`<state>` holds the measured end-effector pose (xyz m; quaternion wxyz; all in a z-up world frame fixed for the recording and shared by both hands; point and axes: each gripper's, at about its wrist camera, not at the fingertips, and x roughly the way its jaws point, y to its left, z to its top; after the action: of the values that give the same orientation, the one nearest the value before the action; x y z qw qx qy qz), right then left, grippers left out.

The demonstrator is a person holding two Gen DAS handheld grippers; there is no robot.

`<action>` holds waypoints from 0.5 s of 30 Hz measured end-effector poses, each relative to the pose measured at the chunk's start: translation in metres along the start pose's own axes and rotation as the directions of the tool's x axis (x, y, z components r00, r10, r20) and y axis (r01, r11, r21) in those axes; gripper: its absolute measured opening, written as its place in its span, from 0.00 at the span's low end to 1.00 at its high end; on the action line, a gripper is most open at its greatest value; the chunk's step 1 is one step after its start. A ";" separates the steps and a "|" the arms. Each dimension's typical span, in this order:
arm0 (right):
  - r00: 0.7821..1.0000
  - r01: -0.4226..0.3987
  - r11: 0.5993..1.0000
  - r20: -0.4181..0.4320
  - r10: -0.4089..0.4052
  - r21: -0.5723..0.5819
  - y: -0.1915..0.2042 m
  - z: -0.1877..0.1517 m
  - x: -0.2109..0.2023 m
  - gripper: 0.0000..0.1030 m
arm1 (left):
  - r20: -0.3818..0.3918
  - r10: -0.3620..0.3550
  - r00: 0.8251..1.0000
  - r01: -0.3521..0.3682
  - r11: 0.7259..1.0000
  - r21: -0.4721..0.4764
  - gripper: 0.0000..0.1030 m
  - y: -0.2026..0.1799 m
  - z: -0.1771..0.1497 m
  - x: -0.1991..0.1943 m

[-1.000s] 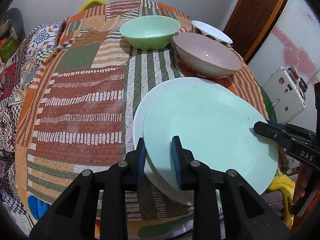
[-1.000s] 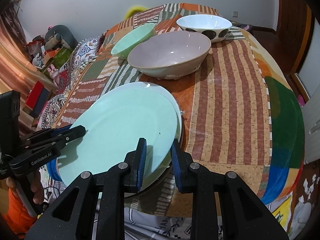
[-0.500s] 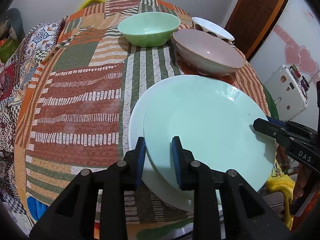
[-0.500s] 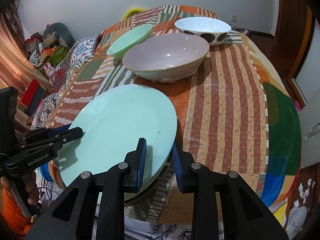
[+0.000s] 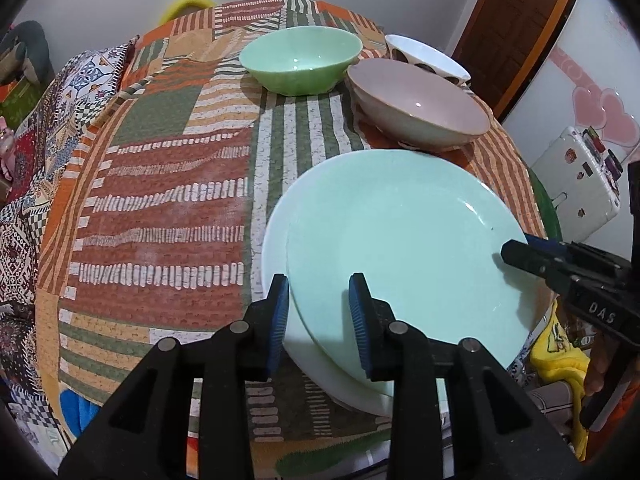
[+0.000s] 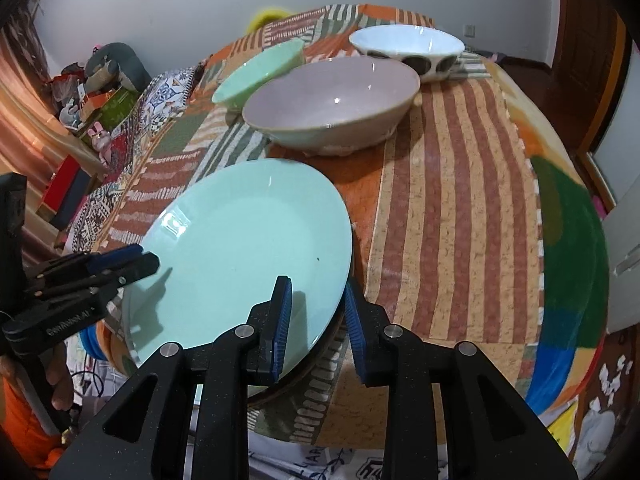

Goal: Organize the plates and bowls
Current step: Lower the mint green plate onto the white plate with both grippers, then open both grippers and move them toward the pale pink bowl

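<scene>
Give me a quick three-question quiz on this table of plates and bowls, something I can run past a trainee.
1. How many bowls stand on the table?
2. True or false: the green plate lies underneath the white plate.
3. Which colour is the bowl standing nearest the two plates? A) green B) pink C) white with dark spots

Key
1. Three: the green bowl, the pink bowl and the spotted bowl.
2. False. The green plate lies on top, and the white plate shows as a crescent past its edge.
3. B
</scene>
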<state>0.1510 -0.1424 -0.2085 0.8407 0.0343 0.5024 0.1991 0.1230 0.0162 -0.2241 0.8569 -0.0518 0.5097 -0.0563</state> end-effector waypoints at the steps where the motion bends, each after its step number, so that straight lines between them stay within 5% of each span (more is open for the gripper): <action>1: 1.000 0.000 1.000 0.003 0.000 -0.005 0.001 0.000 0.000 0.27 | 0.005 0.002 1.000 -0.002 1.000 -0.001 0.30 0.002 0.000 -0.002; 6: 1.000 0.007 0.999 0.004 -0.007 -0.036 0.008 0.000 0.000 0.38 | 0.019 0.002 1.000 -0.002 1.000 -0.010 0.30 0.005 0.004 -0.008; 15: 1.000 -0.016 1.000 0.020 0.016 -0.013 -0.001 0.006 -0.005 0.38 | 0.086 0.012 0.996 -0.014 1.000 0.019 0.39 0.000 0.025 -0.026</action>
<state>0.1542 -0.1443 -0.2016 0.8442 0.0350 0.4924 0.2088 0.1323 0.0212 -0.1896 0.8788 -0.0424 0.4722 -0.0534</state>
